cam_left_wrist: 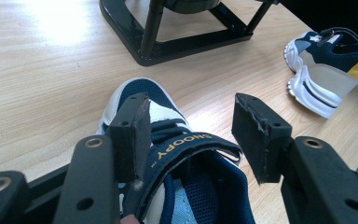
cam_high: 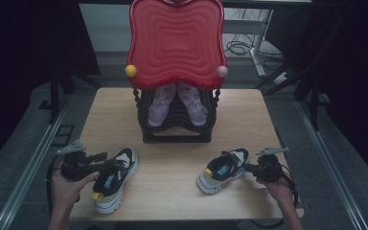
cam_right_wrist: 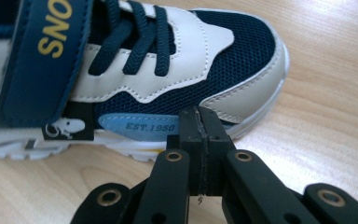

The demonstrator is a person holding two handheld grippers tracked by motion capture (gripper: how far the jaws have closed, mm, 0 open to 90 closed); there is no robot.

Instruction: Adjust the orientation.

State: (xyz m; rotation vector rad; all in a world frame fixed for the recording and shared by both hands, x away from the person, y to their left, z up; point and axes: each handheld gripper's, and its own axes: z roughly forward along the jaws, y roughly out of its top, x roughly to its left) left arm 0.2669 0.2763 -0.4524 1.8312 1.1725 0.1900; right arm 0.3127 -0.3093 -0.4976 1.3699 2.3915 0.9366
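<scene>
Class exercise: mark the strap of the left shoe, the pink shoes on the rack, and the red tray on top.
Strap (cam_left_wrist: 186,150), left gripper view: on its gold lettering.
Pink shoes (cam_high: 159,108), high view: on the toe of the left one.
Red tray (cam_high: 176,40), high view: on its ridged middle.

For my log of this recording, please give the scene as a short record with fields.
table: wooden
rack: black, with red top, at the far side of the table
pink shoes: pair on the rack
left sneaker: navy and white
right sneaker: navy and white
left hand-held gripper: open, jaws either side of the strap
right hand-held gripper: shut, beside the right sneaker
</scene>
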